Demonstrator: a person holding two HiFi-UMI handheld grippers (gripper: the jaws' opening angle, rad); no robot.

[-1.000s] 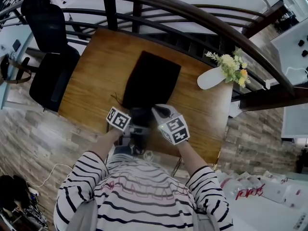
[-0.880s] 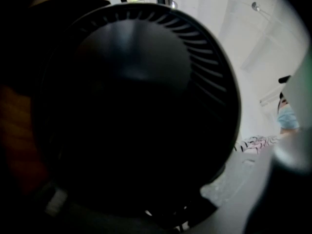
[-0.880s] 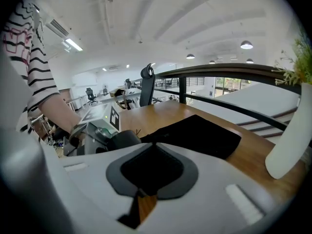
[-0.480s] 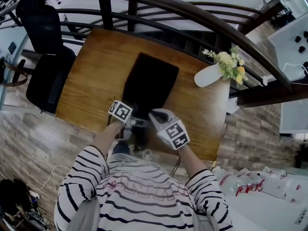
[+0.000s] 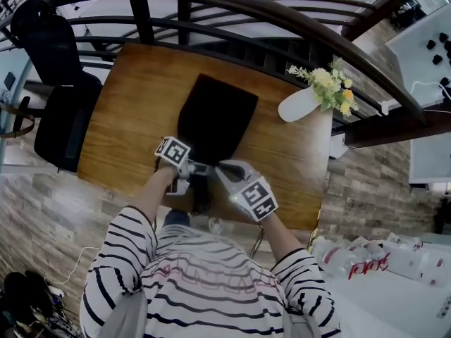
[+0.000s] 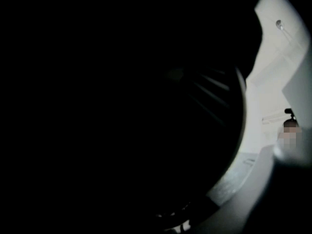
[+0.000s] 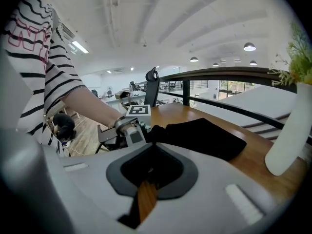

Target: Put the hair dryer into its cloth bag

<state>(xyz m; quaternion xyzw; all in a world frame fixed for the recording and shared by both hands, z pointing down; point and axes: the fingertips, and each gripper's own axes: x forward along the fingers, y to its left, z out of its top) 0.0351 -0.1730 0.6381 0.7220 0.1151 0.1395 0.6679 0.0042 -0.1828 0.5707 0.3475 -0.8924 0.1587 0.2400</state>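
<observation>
R claw (image 5: 217,167) is closed tight, tips at the cloth bag (image 5: 215,118) near hem, prob. to pin the mouth. L claw (image 5: 196,169) jaws just eased wider; its lens is blacked out, so grip unreadable. Hair dryer (image 5: 201,192) lies btwn them at the table (image 5: 134,118) edge, seemingly not yet inside.
</observation>
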